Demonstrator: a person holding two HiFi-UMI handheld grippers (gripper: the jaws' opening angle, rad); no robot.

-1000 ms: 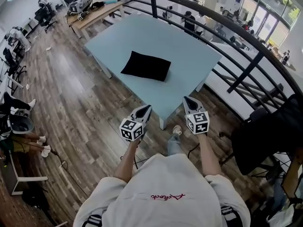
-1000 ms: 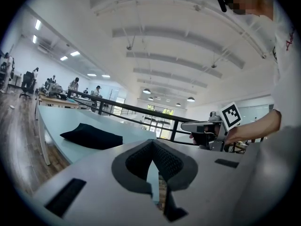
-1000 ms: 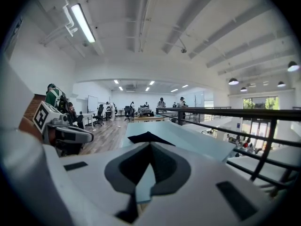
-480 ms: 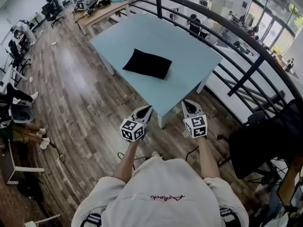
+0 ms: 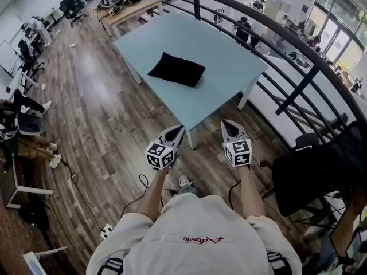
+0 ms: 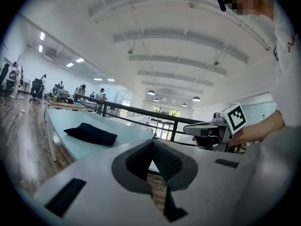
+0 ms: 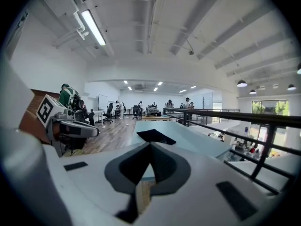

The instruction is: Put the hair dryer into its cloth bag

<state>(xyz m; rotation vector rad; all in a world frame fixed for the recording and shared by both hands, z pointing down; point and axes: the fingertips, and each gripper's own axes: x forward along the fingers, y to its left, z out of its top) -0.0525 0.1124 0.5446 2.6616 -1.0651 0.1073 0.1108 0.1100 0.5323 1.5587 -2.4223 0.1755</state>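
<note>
A black cloth bag [image 5: 176,69] lies flat on the light blue table [image 5: 229,56]; it also shows as the bag [image 6: 91,133] in the left gripper view and as the bag [image 7: 156,136] in the right gripper view. No hair dryer is in sight. My left gripper [image 5: 178,132] and right gripper [image 5: 227,123] are held side by side in front of the table's near corner, well short of the bag. Both are shut with nothing between their jaws. Each sees the other: the right gripper [image 6: 209,128] and the left gripper [image 7: 77,128].
A dark metal railing [image 5: 298,44] curves along the table's right side. A black chair [image 5: 321,171] stands at the right. Cables [image 5: 137,188] lie on the wooden floor by my feet. A wooden desk [image 5: 129,7] with equipment and several people are farther off.
The table and bag have slid away toward the top of the head view, and more floor shows below it. Both grippers stay shut and side by side.
</note>
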